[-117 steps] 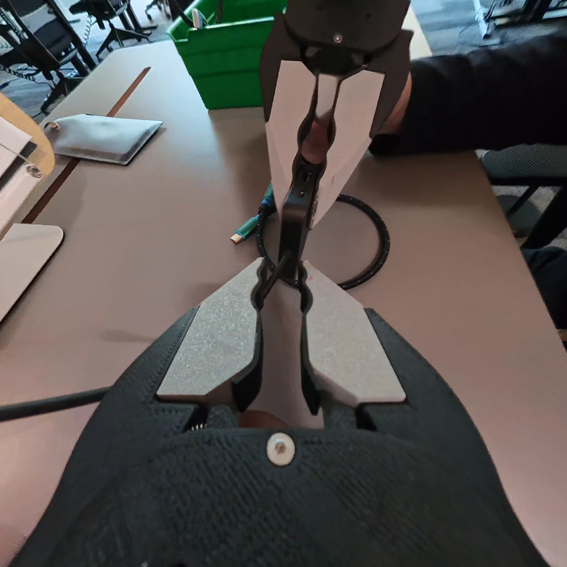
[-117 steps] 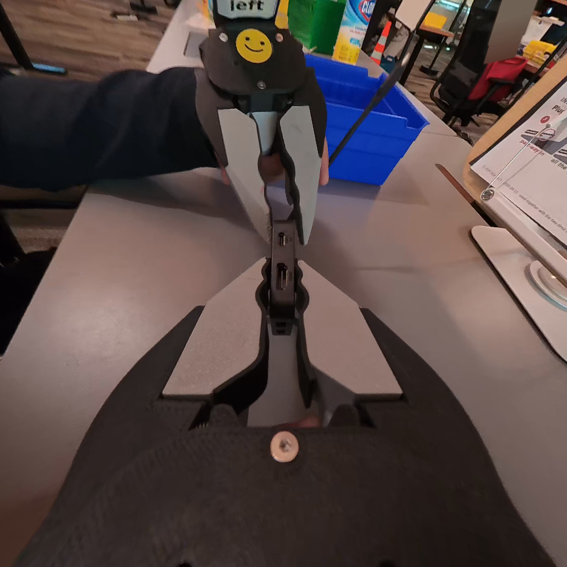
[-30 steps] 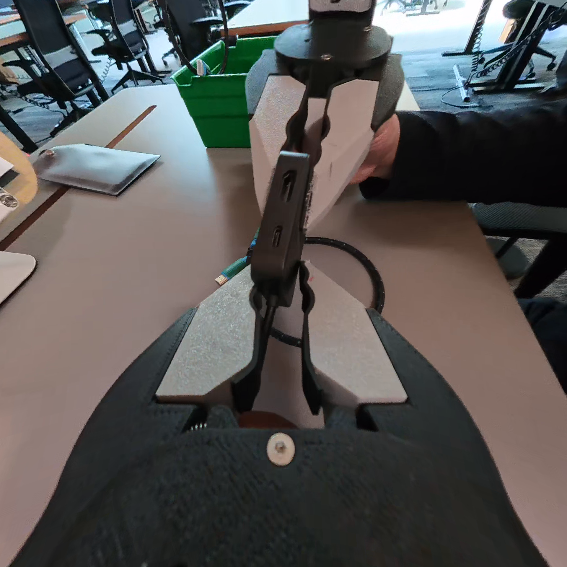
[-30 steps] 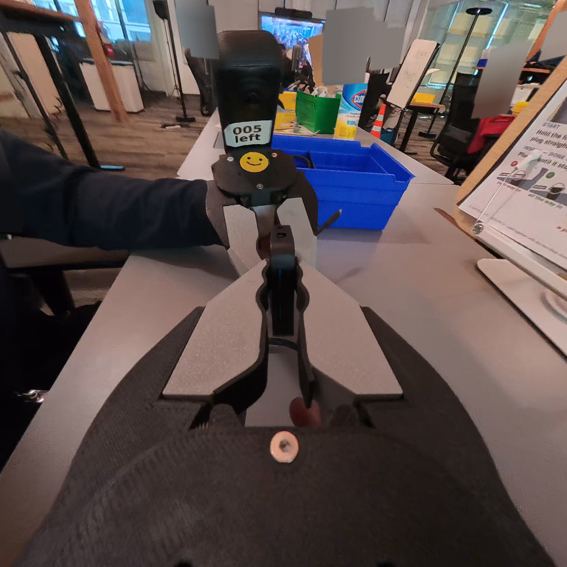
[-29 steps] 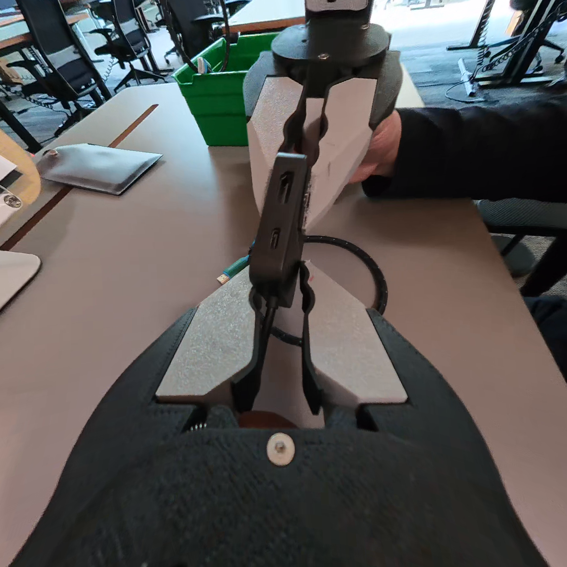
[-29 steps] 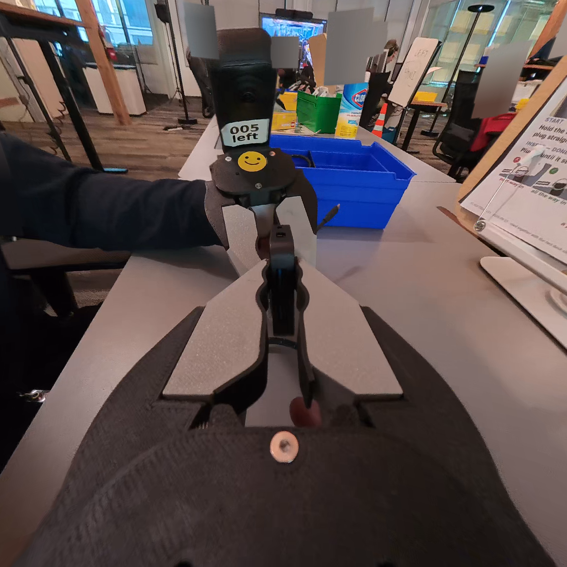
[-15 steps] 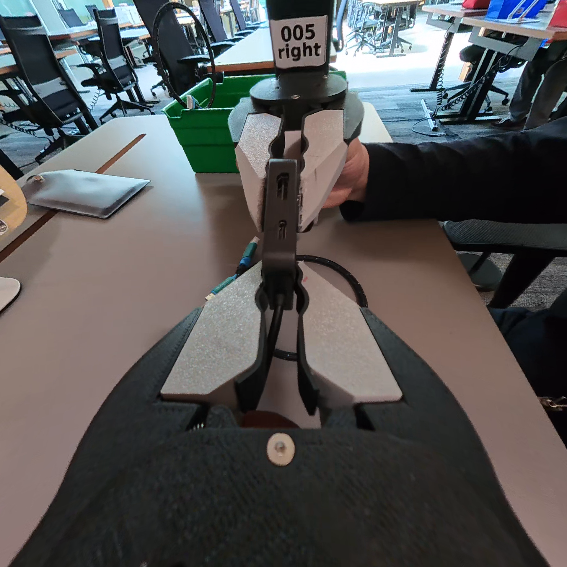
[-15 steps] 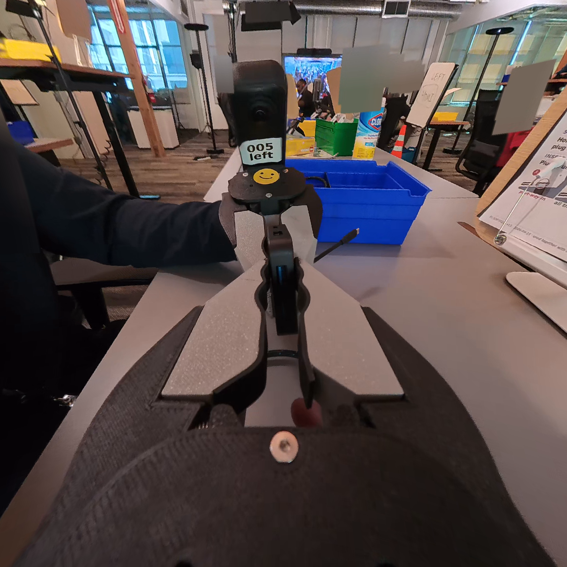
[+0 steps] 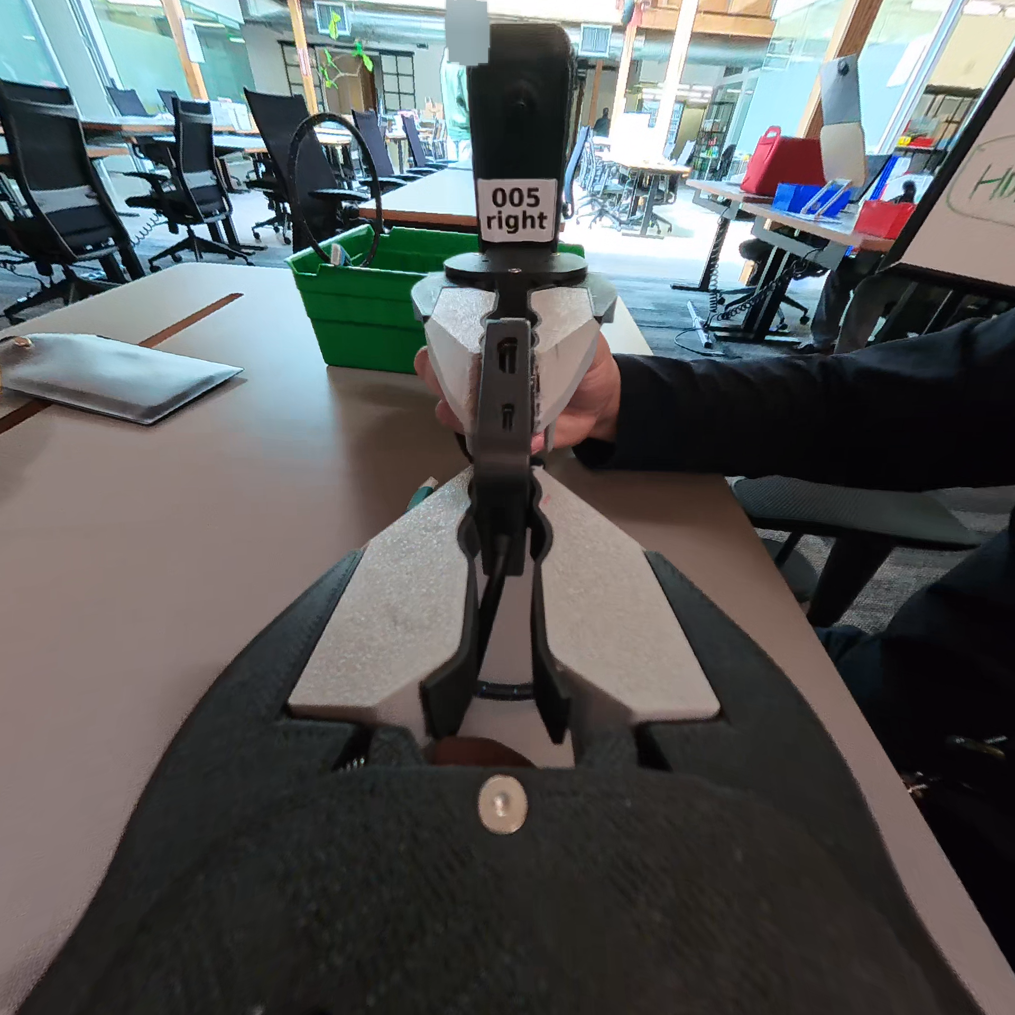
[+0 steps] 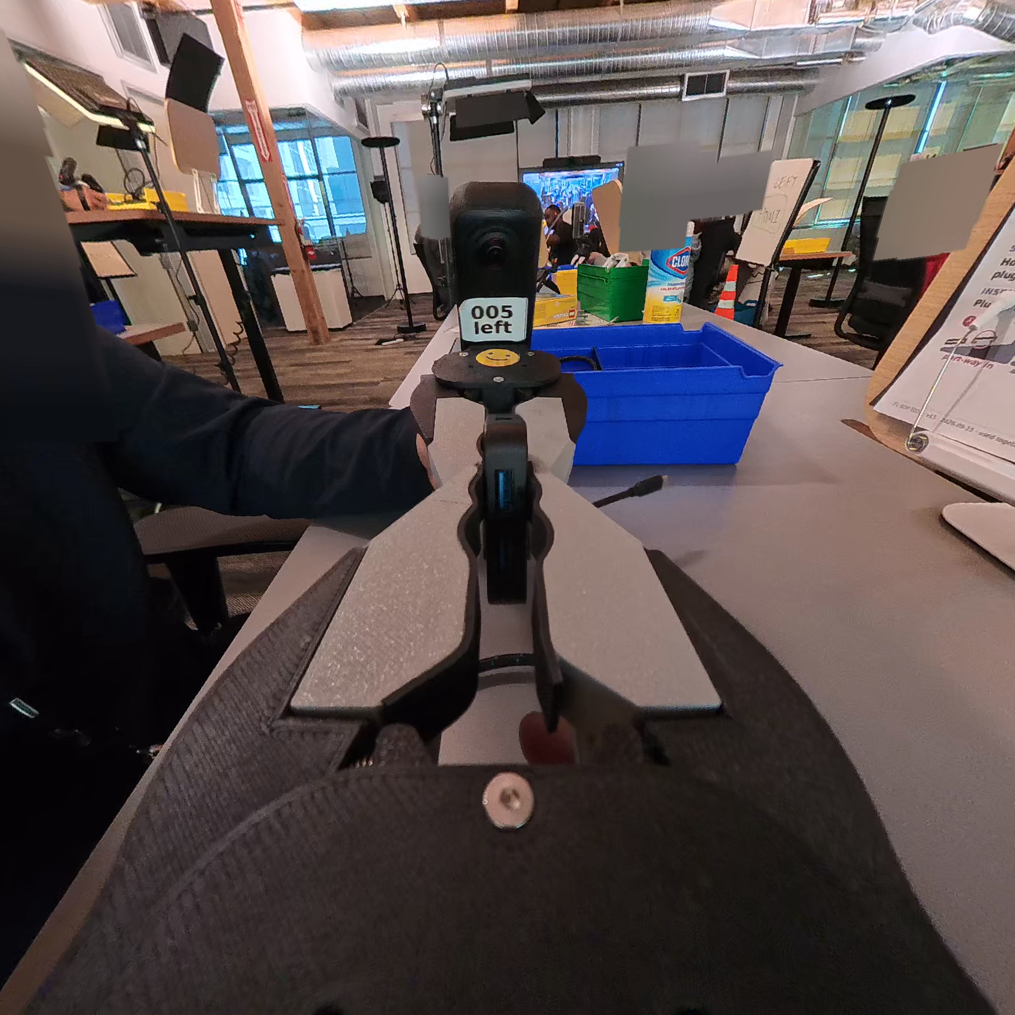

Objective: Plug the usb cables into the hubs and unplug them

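Observation:
A dark grey multi-port hub (image 9: 502, 417) is held in the air above the table, end to end between both grippers. My left gripper (image 9: 502, 486) is shut on its near, cable end; its black cable (image 9: 489, 598) runs back between my fingers. The right gripper (image 9: 508, 362) faces me and is closed on the far end. In the right wrist view my right gripper (image 10: 504, 480) is shut on the hub (image 10: 504, 527), which shows a blue port. The left gripper (image 10: 497, 434) grips its other end. A black plug (image 10: 631, 490) juts out to the right.
A green bin (image 9: 373, 313) and a silver pouch (image 9: 110, 373) lie on the brown table (image 9: 192, 522). A teal-tipped cable (image 9: 420, 494) lies under the grippers. A blue bin (image 10: 664, 406) and a sign stand (image 10: 966, 384) with a white base (image 10: 983, 527) are to the right. My two grippers' fingertips are within a few centimetres of each other.
Both grippers have risen and levelled out, lifting the hub from near the tabletop to well above it. Both stay shut on the hub throughout.

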Tool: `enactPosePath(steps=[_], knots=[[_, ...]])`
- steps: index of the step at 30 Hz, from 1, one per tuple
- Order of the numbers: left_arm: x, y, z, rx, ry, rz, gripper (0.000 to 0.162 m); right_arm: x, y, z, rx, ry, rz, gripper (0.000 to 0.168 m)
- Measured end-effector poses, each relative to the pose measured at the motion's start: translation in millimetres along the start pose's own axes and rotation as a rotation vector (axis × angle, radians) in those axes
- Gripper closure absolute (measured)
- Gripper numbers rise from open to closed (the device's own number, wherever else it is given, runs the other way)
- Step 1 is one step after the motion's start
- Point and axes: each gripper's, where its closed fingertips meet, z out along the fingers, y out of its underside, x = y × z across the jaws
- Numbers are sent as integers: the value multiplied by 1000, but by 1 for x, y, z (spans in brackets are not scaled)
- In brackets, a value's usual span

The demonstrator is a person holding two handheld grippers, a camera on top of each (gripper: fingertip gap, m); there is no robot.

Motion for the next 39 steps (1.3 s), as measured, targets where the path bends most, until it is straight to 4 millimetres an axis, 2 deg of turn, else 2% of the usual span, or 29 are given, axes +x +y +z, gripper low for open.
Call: enactPosePath(steps=[6,10,14,18,23,28,32,36,39], knots=[[1,0,2,-13,-27,40,151,-1,-2,2,31,-16,24,158],[-5,1,1,-36,-87,97,151,2,-2,2,47,-17,68,156],[-11,7,0,-46,-91,81,151,8,5,4,23,6,93,154],[-19,8,-3,-50,-141,105,151,13,5,-1,29,29,118,145],[-40,4,-13,-26,-265,100,151,30,-6,-17,92,107,140,144],[-67,13,-25,-53,-404,79,151,43,-7,-27,104,180,155,144],[-77,20,-28,-65,-448,51,151,48,2,-25,43,222,138,143],[-81,23,-30,-75,-473,52,151,56,22,-22,-115,313,77,136],[-83,25,-30,-88,-487,51,151,46,31,-19,-208,284,68,129]])
